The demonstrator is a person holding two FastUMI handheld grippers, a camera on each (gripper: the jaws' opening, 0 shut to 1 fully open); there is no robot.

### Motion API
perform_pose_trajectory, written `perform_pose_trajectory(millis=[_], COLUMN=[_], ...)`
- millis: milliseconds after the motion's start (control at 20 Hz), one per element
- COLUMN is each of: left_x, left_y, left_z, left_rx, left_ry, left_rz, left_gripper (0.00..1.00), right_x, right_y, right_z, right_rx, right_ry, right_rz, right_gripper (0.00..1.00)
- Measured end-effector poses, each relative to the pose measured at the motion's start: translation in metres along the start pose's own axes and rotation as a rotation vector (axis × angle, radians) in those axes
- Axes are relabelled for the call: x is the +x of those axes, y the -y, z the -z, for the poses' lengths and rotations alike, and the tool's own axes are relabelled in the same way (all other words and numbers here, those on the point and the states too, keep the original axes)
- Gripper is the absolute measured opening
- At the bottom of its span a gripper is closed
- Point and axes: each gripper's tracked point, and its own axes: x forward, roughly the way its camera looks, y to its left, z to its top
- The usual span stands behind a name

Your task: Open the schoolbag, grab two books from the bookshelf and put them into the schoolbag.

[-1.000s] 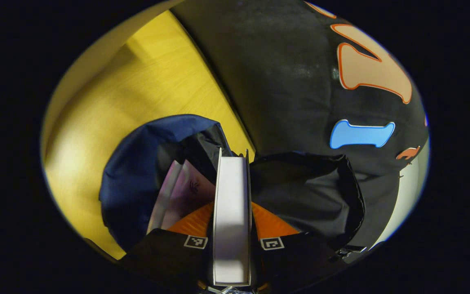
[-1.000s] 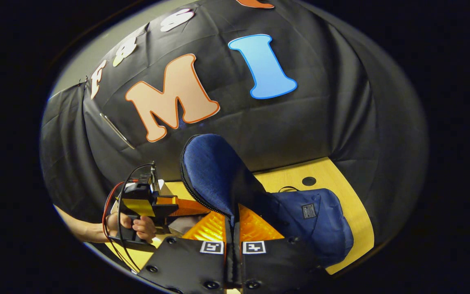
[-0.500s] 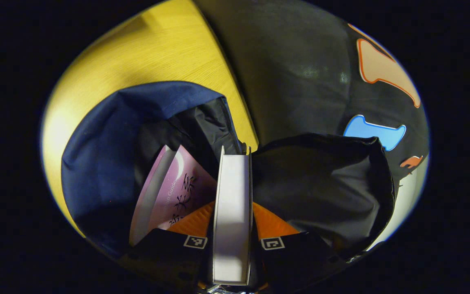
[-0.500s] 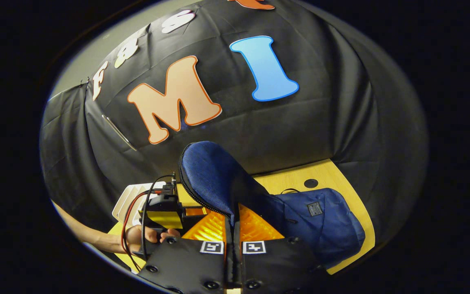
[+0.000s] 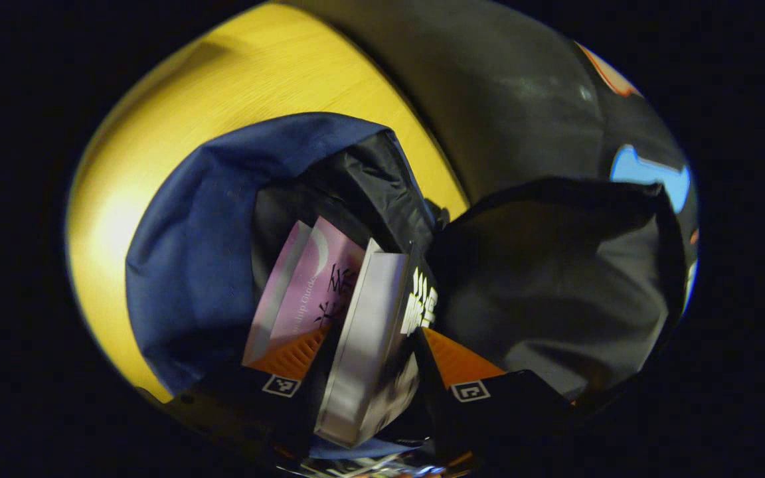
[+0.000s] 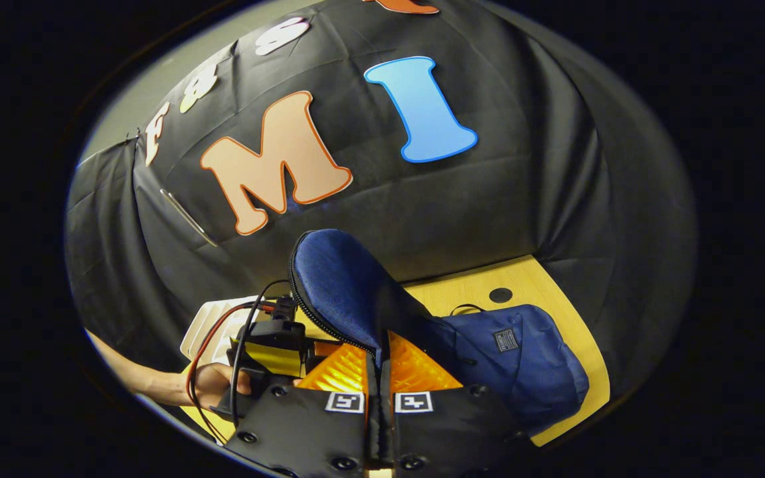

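The blue schoolbag (image 5: 190, 245) lies open on the yellow table (image 5: 223, 86). A pink book (image 5: 309, 285) stands inside it. A second book (image 5: 366, 325), with white page edges and a dark cover, leans tilted in the bag's mouth between the spread fingers of my left gripper (image 5: 364, 345), which is open. In the right gripper view my right gripper (image 6: 380, 345) is shut on the bag's blue zippered flap (image 6: 336, 285) and holds it raised. The bag's body (image 6: 522, 358) lies to its right. The left gripper (image 6: 276, 345), held by a hand (image 6: 213, 385), is at the bag's opening.
The flap's black lining (image 5: 555, 265) hangs to the right of the opening. A white bookshelf rack (image 6: 206, 322) stands behind the left gripper at the table's left end. The table (image 6: 482, 289) has a round cable hole (image 6: 501, 295) near the black cloth wall.
My left gripper went lower into the bag and its fingers spread apart; the dark-covered book, upright before, now tilts loose between them. The right gripper keeps holding the flap up.
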Motion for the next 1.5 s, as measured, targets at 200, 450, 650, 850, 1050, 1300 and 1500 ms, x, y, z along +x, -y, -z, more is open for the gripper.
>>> perform_pose_trajectory(millis=[200,450,650,850,1050,1300,1500], left_x=[-0.023,-0.064,-0.115,-0.178,-0.255,-0.335,-0.381], left_y=[-0.009,-0.023,-0.026,-0.027,-0.015,-0.014,-0.018], left_z=[-0.011,-0.04,-0.073,-0.108,-0.123,-0.117,-0.102], left_rx=[0.265,0.45,0.572,0.757,0.915,0.998,0.99], left_ry=[0.042,0.153,0.28,0.446,0.631,0.81,0.875], left_rz=[-0.15,-0.227,-0.266,-0.341,-0.369,-0.405,-0.383], left_gripper=[0.76,0.78,0.8,0.87,0.88,0.92,0.93], right_x=[0.002,0.0,0.0,0.0,0.001,0.002,-0.002], right_y=[-0.003,-0.004,-0.006,-0.012,-0.018,-0.026,-0.041], right_z=[0.009,0.013,0.02,0.031,0.043,0.06,0.081], right_rx=[0.001,-0.001,0.011,-0.022,-0.041,-0.06,-0.148], right_ry=[-0.013,-0.013,-0.021,-0.036,-0.054,-0.067,-0.122], right_rz=[-0.001,0.002,0.013,0.018,0.033,0.075,0.091], right_gripper=[0.06,0.03,0.06,0.03,0.03,0.04,0.12])
